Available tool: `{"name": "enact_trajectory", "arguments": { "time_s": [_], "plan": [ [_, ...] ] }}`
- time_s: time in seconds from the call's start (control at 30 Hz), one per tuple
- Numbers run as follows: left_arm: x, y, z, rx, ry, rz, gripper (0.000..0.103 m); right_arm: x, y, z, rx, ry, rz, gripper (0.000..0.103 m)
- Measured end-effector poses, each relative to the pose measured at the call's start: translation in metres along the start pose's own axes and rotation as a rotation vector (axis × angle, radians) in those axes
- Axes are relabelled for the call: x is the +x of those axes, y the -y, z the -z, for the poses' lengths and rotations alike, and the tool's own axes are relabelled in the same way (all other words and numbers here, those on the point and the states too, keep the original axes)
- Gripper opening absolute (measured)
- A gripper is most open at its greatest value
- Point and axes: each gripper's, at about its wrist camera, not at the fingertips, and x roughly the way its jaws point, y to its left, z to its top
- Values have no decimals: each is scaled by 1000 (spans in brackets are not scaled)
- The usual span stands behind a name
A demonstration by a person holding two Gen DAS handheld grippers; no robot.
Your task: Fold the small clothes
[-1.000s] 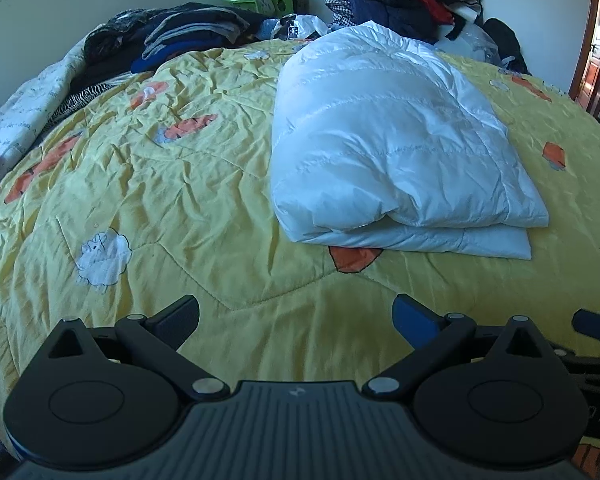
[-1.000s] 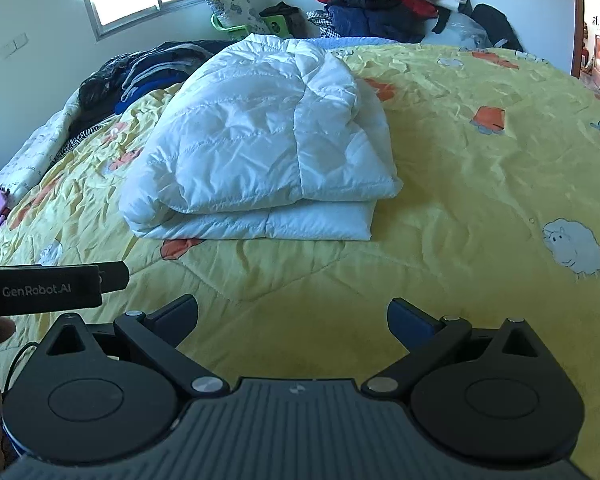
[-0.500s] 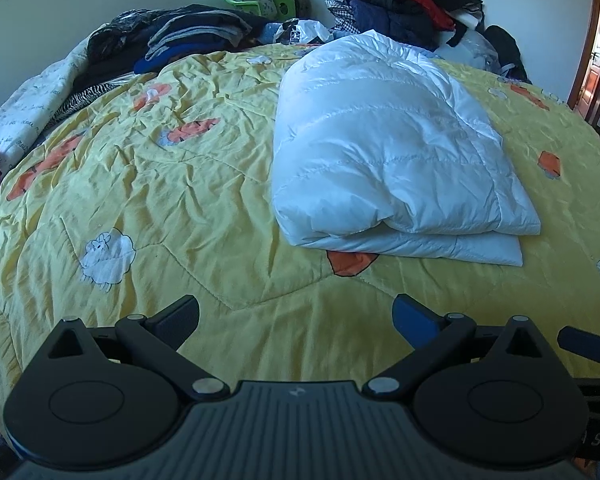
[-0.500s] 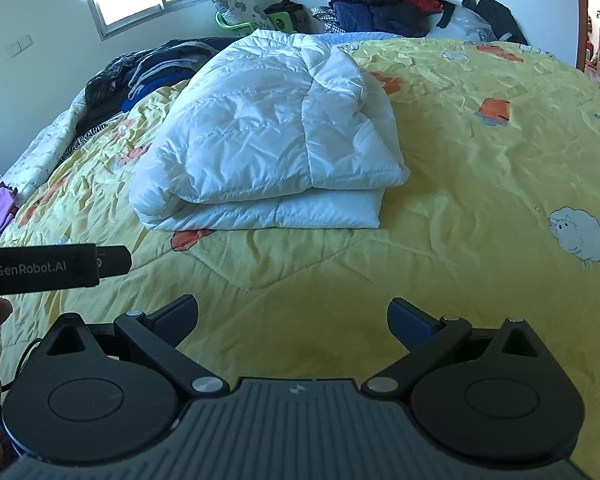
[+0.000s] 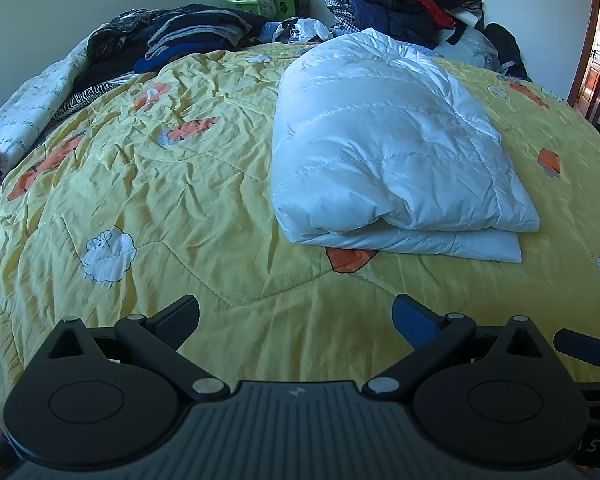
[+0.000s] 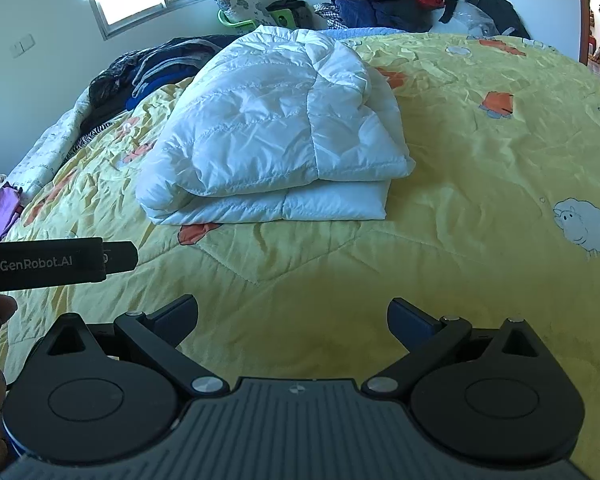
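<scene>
My left gripper [image 5: 296, 316] and right gripper [image 6: 293, 315] are both spread wide with nothing between their fingers, hovering over the near part of the yellow quilt [image 5: 148, 200]. The white puffy jacket [image 5: 384, 152] lies folded just beyond them, in the middle of the bed. I think the main risk is its slippery, springy padding: if I pinch only the top layer, the fold may slide or puff open. Its near edges do not line up, so pressing there could skew the bundle. Reaching too low, I could catch the quilt instead. The clothes pile [image 5: 396, 0] sits far back.
</scene>
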Motion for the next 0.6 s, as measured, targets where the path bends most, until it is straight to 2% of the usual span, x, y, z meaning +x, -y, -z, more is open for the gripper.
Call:
{"name": "enact_trajectory", "arguments": {
  "time_s": [0.6],
  "plan": [
    [2, -2, 1, -15, -24, 9, 103, 3, 0, 2, 13, -15, -8, 102]
  ]
}}
